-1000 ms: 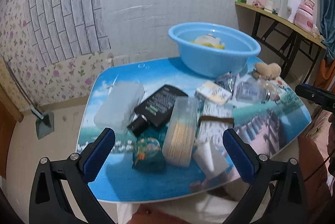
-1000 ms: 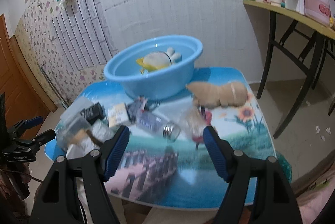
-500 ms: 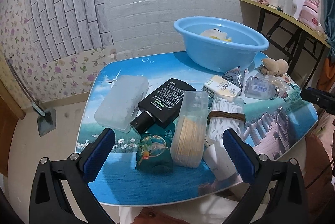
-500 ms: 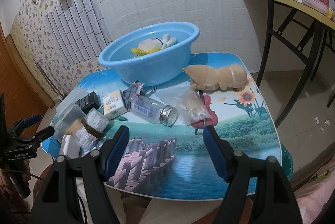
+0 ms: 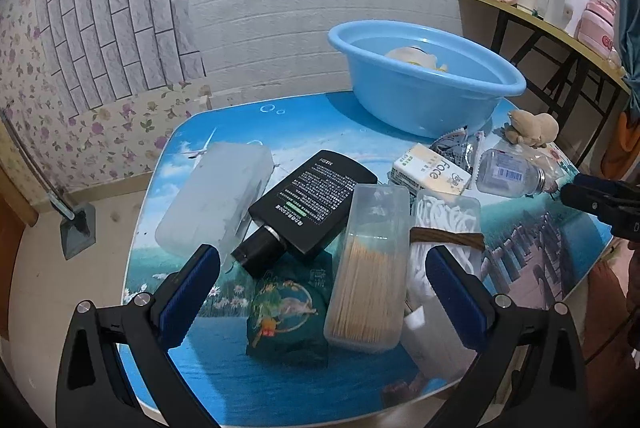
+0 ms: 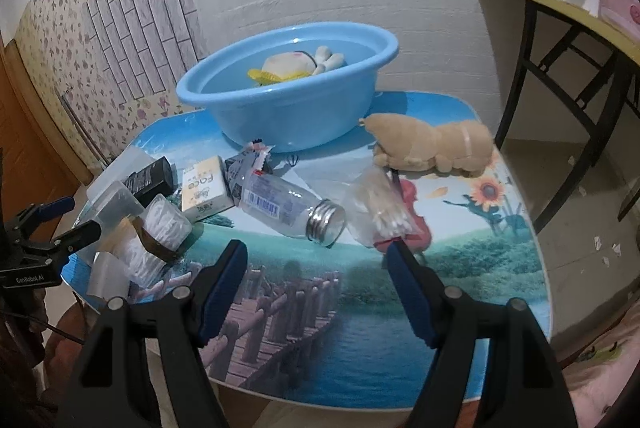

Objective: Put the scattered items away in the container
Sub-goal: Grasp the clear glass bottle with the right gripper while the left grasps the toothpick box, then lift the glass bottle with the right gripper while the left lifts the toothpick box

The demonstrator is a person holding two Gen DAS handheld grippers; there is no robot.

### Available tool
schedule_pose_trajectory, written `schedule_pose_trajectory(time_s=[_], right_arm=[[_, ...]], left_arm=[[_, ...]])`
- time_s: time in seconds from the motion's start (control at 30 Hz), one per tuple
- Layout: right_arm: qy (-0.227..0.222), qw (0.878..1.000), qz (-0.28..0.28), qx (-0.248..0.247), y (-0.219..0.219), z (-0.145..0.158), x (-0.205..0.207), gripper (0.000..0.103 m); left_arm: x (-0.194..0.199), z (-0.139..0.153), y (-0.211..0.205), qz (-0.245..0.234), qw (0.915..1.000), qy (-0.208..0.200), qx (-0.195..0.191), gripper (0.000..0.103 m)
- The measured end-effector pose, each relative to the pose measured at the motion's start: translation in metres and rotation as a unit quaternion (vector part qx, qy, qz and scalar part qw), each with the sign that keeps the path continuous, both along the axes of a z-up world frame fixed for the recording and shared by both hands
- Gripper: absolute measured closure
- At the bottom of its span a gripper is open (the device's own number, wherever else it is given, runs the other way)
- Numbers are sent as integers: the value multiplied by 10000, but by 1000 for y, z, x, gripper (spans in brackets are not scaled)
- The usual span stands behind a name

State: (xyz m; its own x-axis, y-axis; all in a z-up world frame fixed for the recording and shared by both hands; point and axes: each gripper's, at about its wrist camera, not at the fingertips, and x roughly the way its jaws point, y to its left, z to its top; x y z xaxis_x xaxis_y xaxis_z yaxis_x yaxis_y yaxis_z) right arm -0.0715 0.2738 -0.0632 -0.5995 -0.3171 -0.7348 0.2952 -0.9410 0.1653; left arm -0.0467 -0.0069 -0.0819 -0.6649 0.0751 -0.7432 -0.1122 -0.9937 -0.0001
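A blue basin [image 5: 424,84] [image 6: 288,96] stands at the back of the table with a soft toy [image 6: 296,64] inside. Scattered in front of it lie a black bottle [image 5: 312,204], a clear box of cotton swabs [image 5: 370,268], a frosted box [image 5: 216,204], a green pouch [image 5: 286,316], a tissue pack [image 6: 206,188], a clear bottle [image 6: 292,206], a bag of swabs [image 6: 380,208] and a tan plush [image 6: 432,144]. My left gripper [image 5: 320,288] is open above the pouch and swab box. My right gripper [image 6: 316,282] is open, just short of the clear bottle.
The table [image 6: 360,308] has a picture print and rounded edges. A bundle of white cord tied with a brown band [image 5: 444,228] lies beside the swab box. A side table [image 6: 560,24] with jars stands to the right. A tiled wall is behind.
Both grippers have moved closer to the table and lower, so the items appear larger. Both stay open and nothing has been picked up.
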Motion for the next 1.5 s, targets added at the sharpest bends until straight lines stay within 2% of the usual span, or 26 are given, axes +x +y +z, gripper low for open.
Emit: schedule_pose_trajectory(time_s=[0.13, 0.2, 0.27, 0.33, 0.43, 0.5, 0.6, 0.67, 0.73, 0.83, 1.07, 1.27, 1.5], right_arm=[[-291, 9990, -84, -342, -8, -2, -13, 30], [-453, 9980, -183, -389, -15, -5, -21, 30], [-521, 9975, -278, -390, -22, -7, -26, 30], [-566, 9972, -349, -348, -29, -9, -30, 30], [-608, 9966, -479, -267, -37, -11, -35, 27], [-624, 9962, -557, -249, -41, -12, -39, 20], [-667, 9949, -715, -226, -44, -13, -44, 15], [-675, 9943, -799, -190, -46, -14, -46, 14], [-676, 9937, -892, -113, -49, -15, -49, 14], [-705, 9923, -1016, 37, -54, -17, -54, 13], [-772, 9899, -1135, 348, -62, -27, -61, 15], [-672, 9928, -891, 428, -56, -29, -53, 16], [-462, 9982, -331, 201, -51, -17, -29, 16]], left_arm=[[-2, -1, 1, -73, 10000, 42, 27, 1], [-2, 0, 3, -141, 9999, 82, 13, 8], [-2, -2, 5, -228, 9997, 44, 1, 24], [-3, -5, 5, -310, 9995, -19, 44, 30], [-3, -9, 4, -373, 9992, -58, 89, 31], [-3, -10, 4, -406, 9991, -55, 123, 34], [-3, -10, 4, -521, 9983, -60, 238, 46], [-3, -10, 6, -620, 9976, -61, 316, 62], [-2, -9, 9, -698, 9971, -39, 301, 68], [0, -9, 12, -770, 9968, 4, 208, 70], [-1, -9, 5, -736, 9968, -46, 323, 70], [5, -5, 5, -685, 9973, -16, 246, 70], [15, 0, 4, -587, 9981, -4, 182, 71]])
